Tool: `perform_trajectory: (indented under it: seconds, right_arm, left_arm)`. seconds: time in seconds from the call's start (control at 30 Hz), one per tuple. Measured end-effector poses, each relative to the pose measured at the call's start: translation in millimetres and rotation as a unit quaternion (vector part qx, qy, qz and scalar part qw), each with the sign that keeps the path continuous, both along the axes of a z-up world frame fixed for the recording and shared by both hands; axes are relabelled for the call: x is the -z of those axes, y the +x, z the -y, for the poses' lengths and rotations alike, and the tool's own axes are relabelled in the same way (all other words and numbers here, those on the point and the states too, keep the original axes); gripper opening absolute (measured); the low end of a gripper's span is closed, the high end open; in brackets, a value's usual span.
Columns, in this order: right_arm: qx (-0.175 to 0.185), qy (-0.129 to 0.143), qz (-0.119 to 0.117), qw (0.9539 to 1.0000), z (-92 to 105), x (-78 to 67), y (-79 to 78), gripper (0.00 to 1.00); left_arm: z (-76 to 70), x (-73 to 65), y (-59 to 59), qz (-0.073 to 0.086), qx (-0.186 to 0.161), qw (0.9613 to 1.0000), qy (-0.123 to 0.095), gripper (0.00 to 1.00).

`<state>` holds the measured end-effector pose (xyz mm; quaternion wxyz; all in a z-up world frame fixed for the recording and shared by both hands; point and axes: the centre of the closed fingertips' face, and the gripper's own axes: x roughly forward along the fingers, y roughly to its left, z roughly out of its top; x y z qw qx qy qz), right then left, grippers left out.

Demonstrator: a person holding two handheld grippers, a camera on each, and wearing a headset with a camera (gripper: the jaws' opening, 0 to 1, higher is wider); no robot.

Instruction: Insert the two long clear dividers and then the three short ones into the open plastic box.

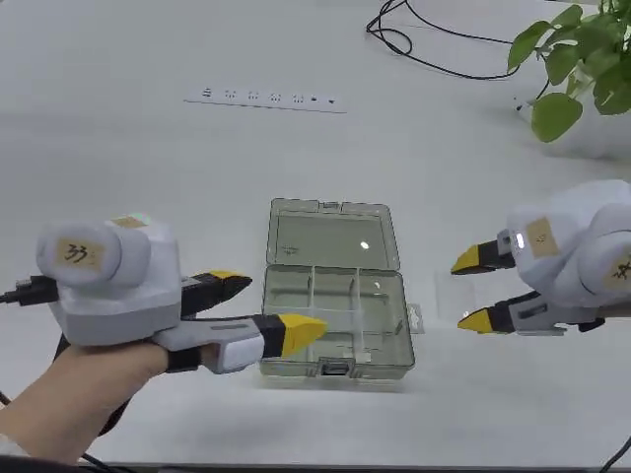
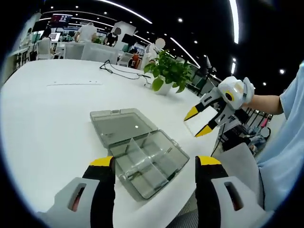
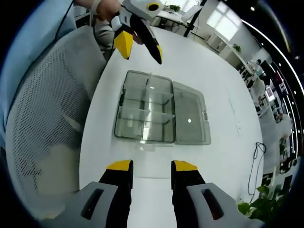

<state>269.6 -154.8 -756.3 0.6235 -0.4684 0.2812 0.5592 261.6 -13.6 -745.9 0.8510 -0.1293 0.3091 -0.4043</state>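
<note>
The clear grey plastic box [image 1: 335, 367] lies open in the middle of the white table, its lid [image 1: 333, 236] flat behind it. Clear dividers [image 1: 357, 296] stand inside and split the base into several cells. The box also appears in the left gripper view [image 2: 159, 183] and the right gripper view [image 3: 124, 107]. A small clear divider [image 1: 455, 294] lies flat on the table just right of the box, also visible in the right gripper view [image 3: 152, 145]. My left gripper [image 1: 274, 307] hovers open at the box's front left corner. My right gripper [image 1: 468, 291] hangs open above the loose divider, holding nothing.
A white power strip [image 1: 266, 99] lies at the back of the table, with black cables [image 1: 424, 44] and a potted plant [image 1: 582, 59] at the back right. The table's front edge runs close under the box. A mesh chair [image 3: 47, 118] stands beside the table.
</note>
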Motion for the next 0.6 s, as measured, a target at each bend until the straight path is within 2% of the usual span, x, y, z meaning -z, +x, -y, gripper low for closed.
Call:
perform_trajectory:
  seconds: [0.07,0.13,0.23,0.33,0.37,0.4,0.47,0.6]
  right_arm:
    - [-0.015,0.011,0.011,0.9998,-14.3,-6.7,-0.1,0.32]
    - [-0.019,0.019,0.015,0.9995,-26.4,-11.4,-1.3,0.32]
    - [-0.031,0.03,0.023,0.9988,-43.2,-16.6,-2.6,0.32]
    - [-0.035,0.036,0.025,0.9984,-57.0,-19.1,-4.2,0.32]
    - [-0.036,0.04,0.025,0.9982,-62.5,-19.2,-4.5,0.32]
    - [-0.038,0.04,0.025,0.9982,-65.4,-18.9,-5.2,0.32]
    - [-0.042,0.043,0.029,0.9978,-72.2,-19.1,-6.2,0.32]
    - [-0.057,0.038,0.038,0.9969,-78.9,-18.8,-8.6,0.32]
  left_arm:
    - [6.6,-1.4,1.6,-0.012,-0.005,0.9998,-0.013,0.65]
    - [15.9,-4.9,2.0,-0.027,-0.005,0.999,-0.036,0.61]
    - [25.9,-8.9,3.5,-0.045,-0.006,0.9972,-0.06,0.55]
    - [34.0,-13.4,6.0,-0.065,-0.01,0.994,-0.087,0.47]
    - [37.5,-14.3,5.7,-0.079,-0.01,0.9918,-0.099,0.44]
    - [39.2,-15.1,6.4,-0.085,-0.013,0.9905,-0.107,0.42]
    - [42.3,-14.2,5.5,-0.102,-0.012,0.988,-0.115,0.38]
    - [44.4,-12.5,4.0,-0.116,-0.015,0.986,-0.119,0.32]
